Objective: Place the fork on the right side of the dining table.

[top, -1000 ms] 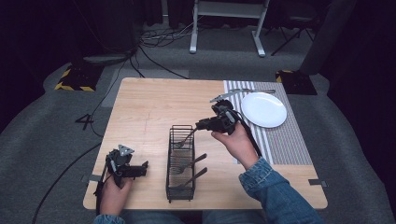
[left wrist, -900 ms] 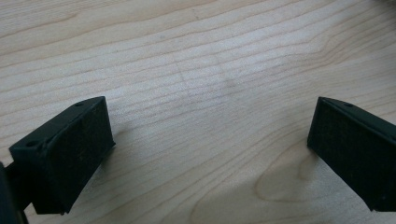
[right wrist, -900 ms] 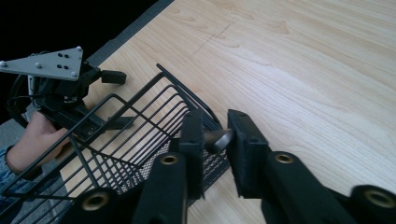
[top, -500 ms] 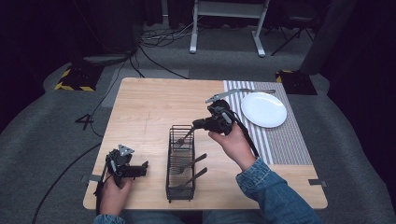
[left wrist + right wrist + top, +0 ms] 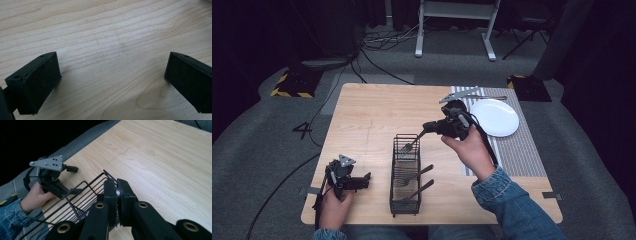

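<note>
A black wire cutlery basket point(image 5: 405, 172) stands at the table's near middle with two utensils point(image 5: 416, 176) lying in it. Over its far end hangs a metal fork point(image 5: 411, 145), tines down toward the basket. My right gripper point(image 5: 431, 127) is shut on the fork's handle. In the right gripper view the jaws point(image 5: 117, 187) pinch a shiny bit of handle point(image 5: 117, 192) above the basket's rim point(image 5: 75, 195). My left gripper point(image 5: 363, 179) rests at the near left corner. Its jaws point(image 5: 112, 82) stand wide open over bare wood.
A white plate point(image 5: 495, 117) sits on a striped grey placemat point(image 5: 522, 150) at the table's right. A thin piece of cutlery point(image 5: 493, 97) lies on the mat beyond the plate. The far left of the wooden table point(image 5: 372, 110) is bare.
My right gripper has risen slightly with the fork, lifting it higher over the basket's far end. The left gripper has stayed put.
</note>
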Action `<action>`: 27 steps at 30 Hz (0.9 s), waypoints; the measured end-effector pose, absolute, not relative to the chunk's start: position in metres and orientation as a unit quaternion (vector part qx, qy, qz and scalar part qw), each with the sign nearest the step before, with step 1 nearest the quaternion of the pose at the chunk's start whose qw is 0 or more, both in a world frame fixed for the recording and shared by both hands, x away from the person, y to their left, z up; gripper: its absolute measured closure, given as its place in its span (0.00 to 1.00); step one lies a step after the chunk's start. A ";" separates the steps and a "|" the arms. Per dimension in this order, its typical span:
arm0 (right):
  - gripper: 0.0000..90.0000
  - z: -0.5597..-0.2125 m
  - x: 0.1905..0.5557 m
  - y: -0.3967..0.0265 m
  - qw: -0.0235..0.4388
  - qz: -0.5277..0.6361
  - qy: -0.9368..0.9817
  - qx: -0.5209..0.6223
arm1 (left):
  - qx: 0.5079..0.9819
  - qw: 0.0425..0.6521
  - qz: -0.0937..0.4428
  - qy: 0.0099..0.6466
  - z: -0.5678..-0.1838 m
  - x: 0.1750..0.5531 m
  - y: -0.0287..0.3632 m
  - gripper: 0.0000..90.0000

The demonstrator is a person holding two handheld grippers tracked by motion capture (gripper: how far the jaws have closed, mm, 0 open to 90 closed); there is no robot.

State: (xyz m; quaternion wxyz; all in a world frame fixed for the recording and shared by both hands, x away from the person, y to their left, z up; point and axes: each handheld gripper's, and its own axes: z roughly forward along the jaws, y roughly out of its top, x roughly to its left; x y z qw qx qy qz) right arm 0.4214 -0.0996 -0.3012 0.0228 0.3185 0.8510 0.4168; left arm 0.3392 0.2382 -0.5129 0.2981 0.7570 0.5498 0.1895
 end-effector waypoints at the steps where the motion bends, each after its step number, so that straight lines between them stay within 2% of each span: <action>1: 0.96 -0.301 0.421 -0.100 0.023 0.417 0.851 0.319 | 0.757 0.298 0.190 0.550 -0.513 0.339 0.238 0.00; 27: 0.96 -0.246 0.402 -0.183 0.045 0.466 0.816 0.340 | 0.756 0.296 0.191 0.551 -0.513 0.342 0.238 0.00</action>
